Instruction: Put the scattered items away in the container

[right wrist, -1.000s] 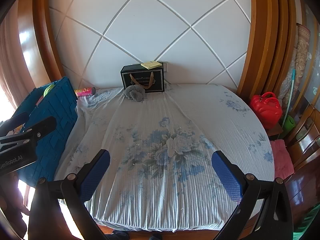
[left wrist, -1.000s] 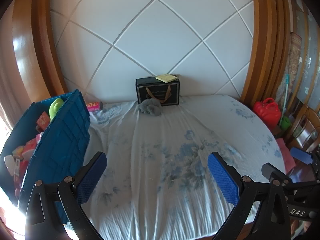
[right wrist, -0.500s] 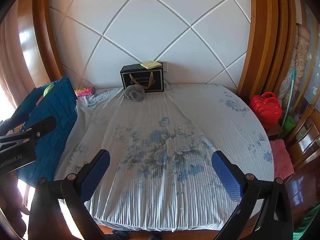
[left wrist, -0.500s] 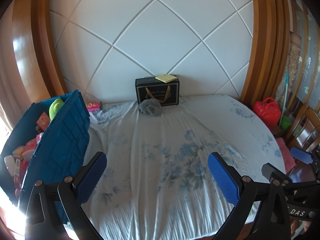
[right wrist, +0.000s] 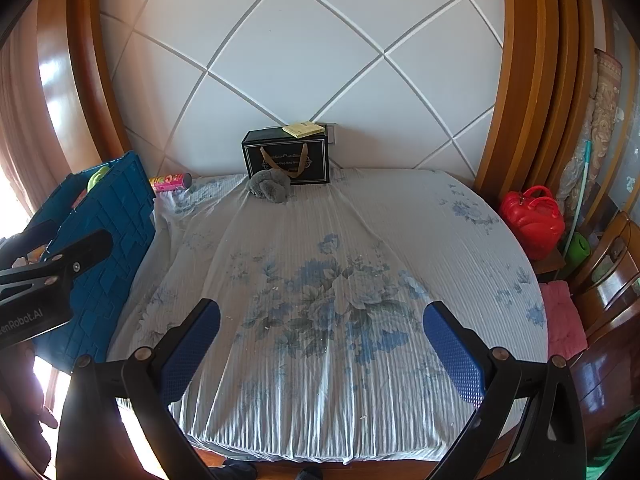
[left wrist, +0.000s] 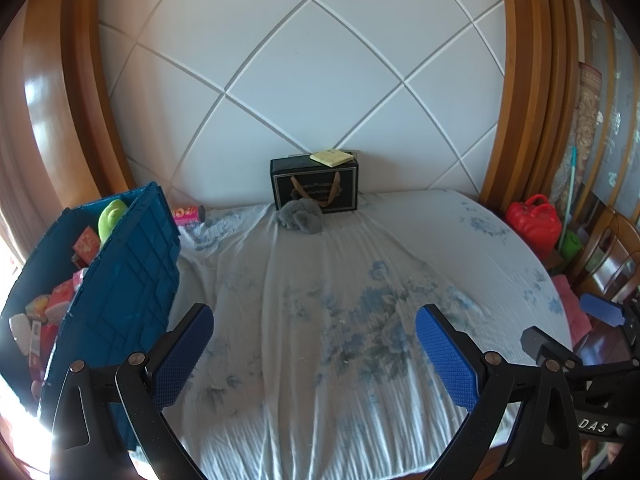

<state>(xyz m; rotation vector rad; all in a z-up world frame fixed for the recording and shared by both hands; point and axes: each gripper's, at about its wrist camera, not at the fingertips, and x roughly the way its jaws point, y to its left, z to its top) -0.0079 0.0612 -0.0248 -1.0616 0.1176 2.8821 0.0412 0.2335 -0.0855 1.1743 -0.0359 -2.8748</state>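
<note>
A blue crate (left wrist: 120,280) stands at the bed's left edge, filled with several colourful items; it also shows in the right wrist view (right wrist: 108,224). A grey plush (left wrist: 301,216) lies at the head of the bed, in front of a black gift box (left wrist: 315,185) with a yellow notepad (left wrist: 332,157) on top. A pink tube (left wrist: 187,213) lies beside the crate. My left gripper (left wrist: 314,356) is open and empty above the bed's near left. My right gripper (right wrist: 322,346) is open and empty above the near edge.
The bed (right wrist: 320,272) has a white floral sheet and a padded headboard (right wrist: 296,60). A red bag (right wrist: 532,220), a green item (right wrist: 578,248) and a pink cloth (right wrist: 562,320) sit to the right, near wooden chairs (right wrist: 612,272).
</note>
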